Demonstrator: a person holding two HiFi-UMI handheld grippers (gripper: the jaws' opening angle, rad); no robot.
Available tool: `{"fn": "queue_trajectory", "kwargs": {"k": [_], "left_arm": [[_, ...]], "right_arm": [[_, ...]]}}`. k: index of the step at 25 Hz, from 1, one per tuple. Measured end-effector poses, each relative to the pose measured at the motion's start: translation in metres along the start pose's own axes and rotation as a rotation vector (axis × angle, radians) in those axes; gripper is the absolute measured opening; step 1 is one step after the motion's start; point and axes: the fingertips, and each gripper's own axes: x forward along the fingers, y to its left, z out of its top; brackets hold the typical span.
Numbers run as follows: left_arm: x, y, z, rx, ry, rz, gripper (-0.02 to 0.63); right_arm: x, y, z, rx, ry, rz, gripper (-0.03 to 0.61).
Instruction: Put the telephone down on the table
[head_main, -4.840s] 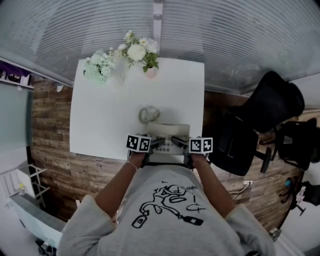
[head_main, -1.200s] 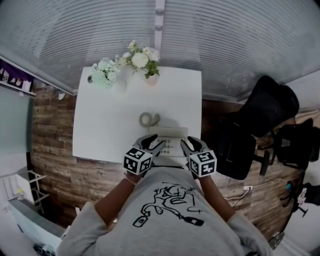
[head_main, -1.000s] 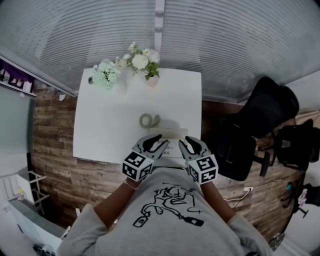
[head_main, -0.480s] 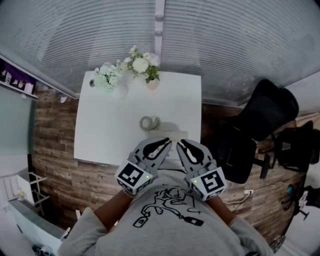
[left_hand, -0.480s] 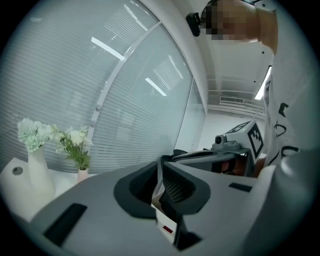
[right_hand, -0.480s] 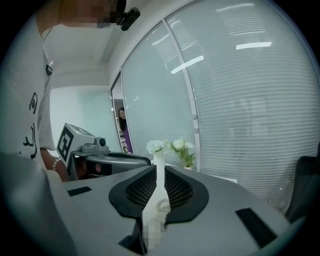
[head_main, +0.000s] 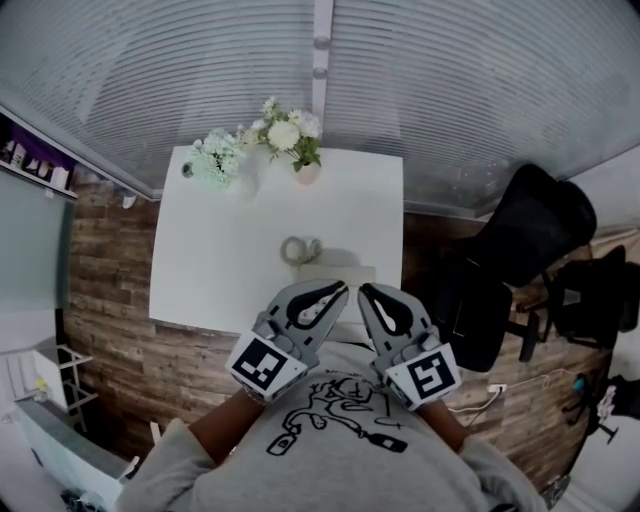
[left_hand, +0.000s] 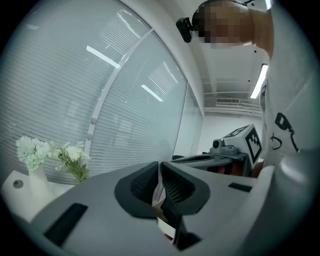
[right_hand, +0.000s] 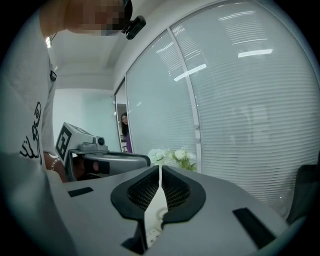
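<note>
Risen off the telephone (head_main: 345, 273), left gripper (head_main: 338, 290) and right gripper (head_main: 366, 292), jaws just clenched empty, hover over the table (head_main: 220, 250) by blinds (head_main: 450, 90).

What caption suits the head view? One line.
Left tongs and right tongs, shut and empty, above the telephone on the table.

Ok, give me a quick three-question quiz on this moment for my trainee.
1. True or false: the left gripper holds the telephone.
2. Multiple choice: the flowers stand at the table's A) near edge, B) far edge, C) middle.
3. Fill in: the right gripper has its jaws ____.
Key: 1 false, the telephone lies on the table; 2 B; 3 shut. Both grippers' jaws have just been closing, on nothing.
</note>
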Motion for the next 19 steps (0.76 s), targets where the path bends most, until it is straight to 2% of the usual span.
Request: {"fn": "queue_trajectory", "kwargs": {"k": [19], "left_arm": [[-0.0015,0.0005,0.0004,0.004,0.003,0.016,0.026]], "right_arm": [[0.0006,0.0026,0.0066,-0.012,-0.01,0.005,0.041]]}}
